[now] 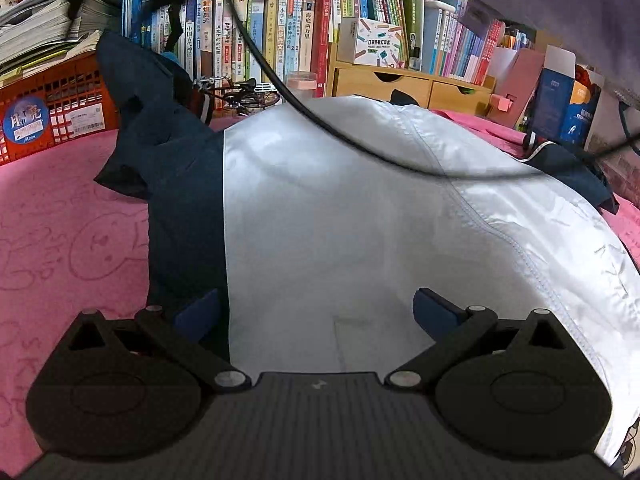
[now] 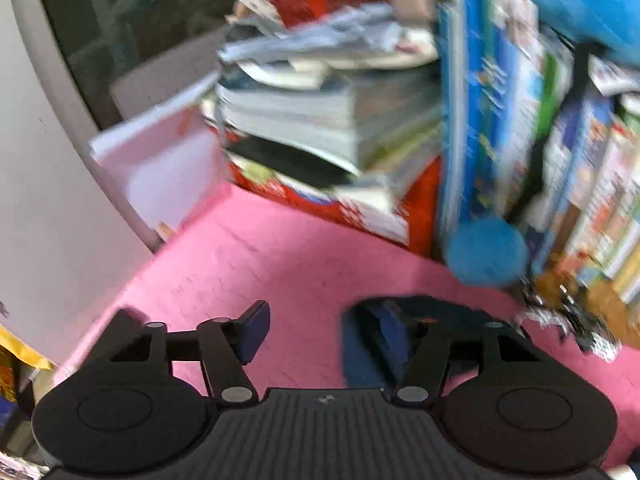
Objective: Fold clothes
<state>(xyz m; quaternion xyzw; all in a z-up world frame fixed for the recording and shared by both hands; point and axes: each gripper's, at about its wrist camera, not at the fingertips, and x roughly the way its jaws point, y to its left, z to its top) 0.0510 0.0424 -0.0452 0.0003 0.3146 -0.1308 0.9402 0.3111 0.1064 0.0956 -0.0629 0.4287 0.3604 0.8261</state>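
A jacket lies spread on the pink table cover (image 1: pixel 60 220), its shiny grey lining (image 1: pixel 340 220) facing up and its navy outer fabric (image 1: pixel 184 200) showing along the left side. My left gripper (image 1: pixel 316 314) hovers open low over the jacket's near edge, with one blue pad above the navy strip and the other above the lining. In the blurred right wrist view, my right gripper (image 2: pixel 320 330) stands open over the pink cover (image 2: pixel 280 260). A scrap of navy cloth (image 2: pixel 360 364) lies under its right finger, and no pad presses on it.
A black cable (image 1: pixel 320 120) hangs across the jacket. A red crate (image 1: pixel 60 96) stacked with papers stands at the back left. Upright books (image 1: pixel 260 32), wooden drawers (image 1: pixel 400 80) and a small model bicycle (image 1: pixel 240 96) line the rear. A blue plush ball (image 2: pixel 484 252) rests by the books.
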